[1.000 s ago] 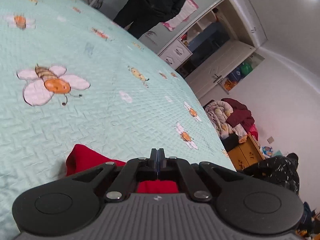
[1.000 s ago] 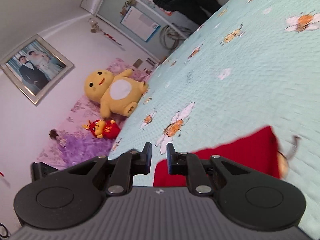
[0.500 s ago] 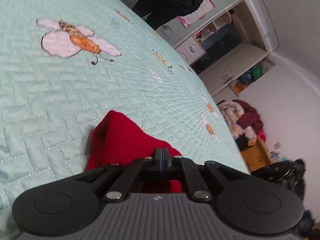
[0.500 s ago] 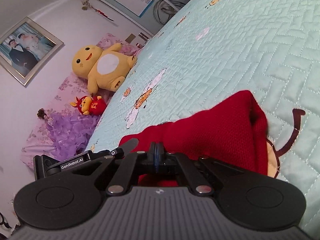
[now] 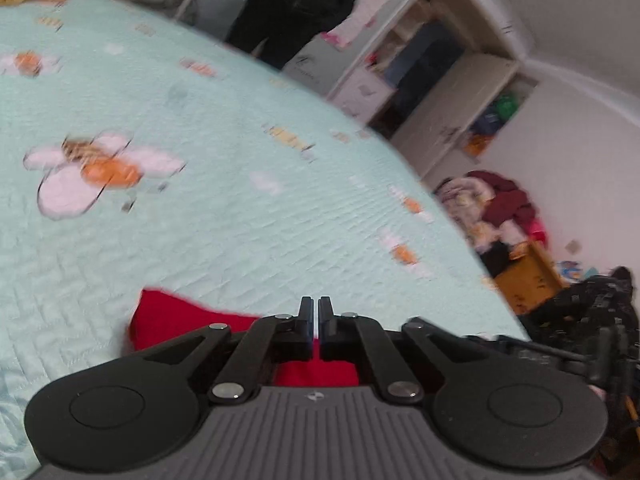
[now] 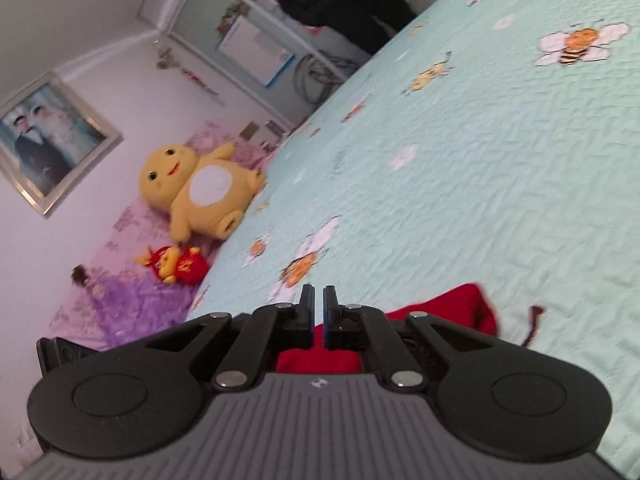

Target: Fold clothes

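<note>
Red garment [image 5: 188, 318] lies bunched on the mint bee-print quilt [image 5: 224, 216], a plain bright knit, mostly hidden beneath both tools. Left gripper [image 5: 315, 312] and right gripper [image 6: 319, 302] each show a narrow slit between their fingers, above the cloth, gripping nothing visible.

Left tool [image 5: 315, 312]: matte black linkage arms, two slim black fingers [image 5: 306, 320] with flat upright tips; round silver pivot screws at each joint; two large rounded black housings with recessed circular discs; grey ribbed body between them, small white logo at its front edge. Right tool [image 6: 319, 304]: same build; same silver screws, ribbed grey body, white logo; blue-edged inner pads [image 6: 326, 320].
</note>
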The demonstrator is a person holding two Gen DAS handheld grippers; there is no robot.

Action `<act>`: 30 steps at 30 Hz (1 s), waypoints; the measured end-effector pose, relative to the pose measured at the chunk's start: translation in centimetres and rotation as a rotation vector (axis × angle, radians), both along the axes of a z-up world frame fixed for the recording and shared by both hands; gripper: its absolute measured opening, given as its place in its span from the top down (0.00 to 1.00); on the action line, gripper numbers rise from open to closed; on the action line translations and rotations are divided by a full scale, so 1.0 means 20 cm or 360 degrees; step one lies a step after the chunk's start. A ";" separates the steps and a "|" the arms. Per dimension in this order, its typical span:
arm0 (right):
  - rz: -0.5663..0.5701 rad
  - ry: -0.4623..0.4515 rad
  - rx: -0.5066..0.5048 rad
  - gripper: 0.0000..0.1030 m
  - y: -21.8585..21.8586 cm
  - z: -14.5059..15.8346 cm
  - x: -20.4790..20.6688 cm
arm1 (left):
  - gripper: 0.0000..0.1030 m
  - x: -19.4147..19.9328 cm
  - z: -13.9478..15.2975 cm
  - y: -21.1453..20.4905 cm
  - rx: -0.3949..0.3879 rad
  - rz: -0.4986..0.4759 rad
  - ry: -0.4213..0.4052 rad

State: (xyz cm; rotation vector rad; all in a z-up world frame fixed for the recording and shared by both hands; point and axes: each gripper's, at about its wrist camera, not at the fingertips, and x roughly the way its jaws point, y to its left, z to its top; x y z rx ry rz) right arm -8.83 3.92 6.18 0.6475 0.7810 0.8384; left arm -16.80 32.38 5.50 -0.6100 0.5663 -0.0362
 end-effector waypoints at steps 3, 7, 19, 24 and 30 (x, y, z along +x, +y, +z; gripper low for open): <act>0.0012 0.0048 -0.0114 1.00 0.04 -0.16 0.04 | 0.94 0.01 -0.22 0.04 -0.0056 0.0087 0.0013; 0.0019 0.0066 -0.0144 1.00 0.06 -0.33 0.05 | 0.93 0.00 -0.23 0.06 -0.0083 0.0102 -0.0012; 0.0038 -0.0015 -0.0286 0.96 0.13 -0.11 -0.02 | 0.96 -0.11 0.03 0.02 -0.0054 0.0189 -0.0075; 0.0169 -0.0133 -0.0138 0.96 0.26 0.11 -0.10 | 0.96 -0.08 0.02 0.09 -0.0034 0.0279 -0.0053; 0.0285 -0.0034 -0.0290 1.00 0.47 -0.24 -0.04 | 0.95 -0.06 -0.22 0.12 0.0024 0.0362 0.0042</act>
